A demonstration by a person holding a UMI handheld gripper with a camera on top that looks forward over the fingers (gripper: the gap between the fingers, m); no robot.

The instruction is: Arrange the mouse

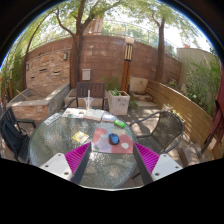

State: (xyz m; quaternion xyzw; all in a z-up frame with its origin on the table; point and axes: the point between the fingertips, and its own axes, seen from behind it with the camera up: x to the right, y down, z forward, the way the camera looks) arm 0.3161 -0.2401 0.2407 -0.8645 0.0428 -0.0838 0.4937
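Hovering open jaws above round glass table (60, 150), rectangular mousepad (112, 141) ahead.

Ahead of the spread fingers (78, 157), a round glass table (55, 150) bearing a mouse pad (105, 143). On the pad, a mouse (115, 138). Beyond the table, a planter (118, 102) before a brick wall (95, 60).

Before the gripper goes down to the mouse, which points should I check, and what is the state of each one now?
1. Gripper open: ok, nothing between the fingers.
2. Mouse in view on the pink mouse pad: ok.
3. Mouse lies beyond the fingers, not yet between them: not ok.
4. Green object lies apart from the mouse: ok.
5. Mouse cable: cannot tell.
6. Glass table has free room around the pad: ok.
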